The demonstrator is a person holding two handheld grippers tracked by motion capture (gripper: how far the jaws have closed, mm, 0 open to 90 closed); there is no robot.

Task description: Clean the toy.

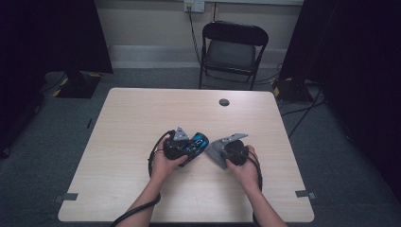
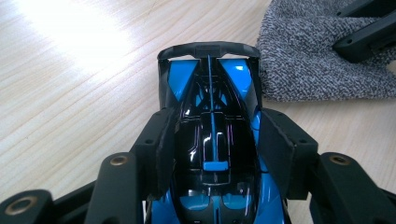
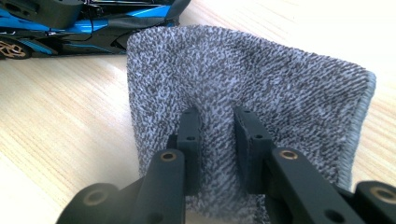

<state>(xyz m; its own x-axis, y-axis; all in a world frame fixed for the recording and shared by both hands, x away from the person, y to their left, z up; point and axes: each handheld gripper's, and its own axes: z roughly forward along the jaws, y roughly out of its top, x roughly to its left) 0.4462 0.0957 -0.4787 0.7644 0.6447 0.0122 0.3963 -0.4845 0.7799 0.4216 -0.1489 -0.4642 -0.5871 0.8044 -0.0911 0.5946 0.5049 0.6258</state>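
A blue and black toy race car [image 2: 212,84] rests on the wooden table [image 1: 142,109], a little left of centre. My left gripper [image 2: 215,140] is shut on it, the pads pressing on both sides of the car's body. Right beside the car [image 1: 200,140] lies a grey knitted cloth [image 1: 215,150], flat on the table. My right gripper [image 3: 217,135] is shut on a pinched fold of the cloth [image 3: 261,70]. The left gripper view has that cloth [image 2: 303,51] at the upper right, just past the car's rear wing. The car's side and a gold wheel [image 3: 11,49] lie beyond the cloth in the right gripper view.
A black folding chair [image 1: 234,47] stands behind the table's far edge. A round cable hole [image 1: 224,102] sits near the far middle. Grey tape marks [image 1: 66,196] are at the near corners. Dark stands flank the table; cables run over the floor at right.
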